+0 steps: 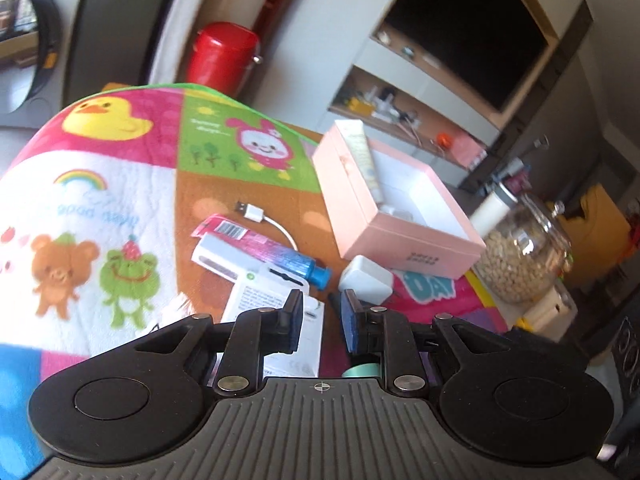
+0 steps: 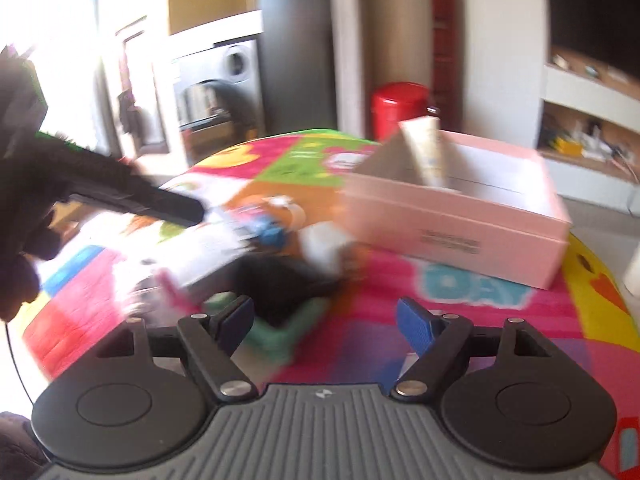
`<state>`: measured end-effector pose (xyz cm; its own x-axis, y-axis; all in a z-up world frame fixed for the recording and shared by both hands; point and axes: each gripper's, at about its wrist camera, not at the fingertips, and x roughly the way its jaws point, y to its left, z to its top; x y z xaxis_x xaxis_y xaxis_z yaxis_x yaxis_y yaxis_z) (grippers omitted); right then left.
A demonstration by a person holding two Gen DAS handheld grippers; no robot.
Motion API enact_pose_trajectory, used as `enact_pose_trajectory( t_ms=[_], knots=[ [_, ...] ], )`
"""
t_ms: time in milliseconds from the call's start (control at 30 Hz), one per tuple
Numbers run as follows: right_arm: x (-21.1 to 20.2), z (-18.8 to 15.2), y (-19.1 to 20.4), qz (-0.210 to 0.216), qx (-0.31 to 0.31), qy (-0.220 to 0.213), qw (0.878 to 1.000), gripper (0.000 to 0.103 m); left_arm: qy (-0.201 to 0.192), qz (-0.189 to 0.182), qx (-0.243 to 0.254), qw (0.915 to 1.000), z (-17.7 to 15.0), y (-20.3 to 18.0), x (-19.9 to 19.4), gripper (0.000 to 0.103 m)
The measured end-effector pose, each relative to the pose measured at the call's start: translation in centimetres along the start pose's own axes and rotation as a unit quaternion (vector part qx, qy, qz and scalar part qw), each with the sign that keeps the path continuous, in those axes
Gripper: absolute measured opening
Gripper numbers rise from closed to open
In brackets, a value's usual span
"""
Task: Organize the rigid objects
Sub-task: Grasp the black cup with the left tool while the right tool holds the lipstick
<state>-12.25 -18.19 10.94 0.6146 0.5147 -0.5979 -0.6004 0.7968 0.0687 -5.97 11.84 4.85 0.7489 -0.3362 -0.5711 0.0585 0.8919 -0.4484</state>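
An open pink box [image 1: 404,216] lies on the colourful mat with a cream tube [image 1: 366,160] leaning inside it. It also shows in the right wrist view [image 2: 460,216]. On the mat lie a blue-capped tube [image 1: 276,252], a white carton [image 1: 276,312], a white charger block [image 1: 366,280] and a USB cable [image 1: 256,216]. My left gripper [image 1: 320,320] hovers above the carton, jaws a small gap apart, empty. My right gripper [image 2: 325,320] is open and empty, above a blurred teal and black object [image 2: 288,300].
A glass jar of beans [image 1: 524,252] stands at the mat's right edge. A red canister [image 1: 224,56] stands behind the table. The other gripper's dark arm [image 2: 120,196] reaches in from the left in the right wrist view. Shelves and a dark screen are behind.
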Motion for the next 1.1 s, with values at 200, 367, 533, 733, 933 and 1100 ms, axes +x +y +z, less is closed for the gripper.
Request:
enact_pose_trajectory(
  t_ms=[200, 367, 533, 733, 933, 1100],
  knots=[
    [2.8, 0.3, 3.3, -0.032, -0.039, 0.032, 0.998, 0.079, -0.023, 0.030, 0.023, 0.9991, -0.8, -1.2, -1.0, 0.023],
    [0.1, -1.7, 1.8, -0.128, -0.107, 0.006, 0.986, 0.079, 0.004, 0.021, 0.032, 0.9993, -1.0, -2.4, 0.5, 0.023],
    [-3.8, -2.7, -1.3, -0.141, -0.077, -0.021, 0.987, 0.079, -0.009, 0.015, 0.055, 0.9983, -1.0, -5.5, 2.7, 0.023],
    [-6.1, -2.9, -4.9, -0.129, 0.025, -0.053, 0.990, 0.079, 0.006, 0.071, 0.124, 0.9897, -2.0, -7.9, 6.4, 0.035],
    [-3.7, -4.2, -7.2, -0.137, 0.084, -0.018, 0.987, 0.078, 0.058, 0.073, 0.138, 0.9860, -3.4, -7.9, 8.0, 0.054],
    [-1.8, -4.2, -8.5, -0.141, 0.116, 0.003, 0.983, 0.053, 0.056, 0.063, 0.124, 0.9887, -3.3, -7.5, 8.8, 0.053]
  ],
)
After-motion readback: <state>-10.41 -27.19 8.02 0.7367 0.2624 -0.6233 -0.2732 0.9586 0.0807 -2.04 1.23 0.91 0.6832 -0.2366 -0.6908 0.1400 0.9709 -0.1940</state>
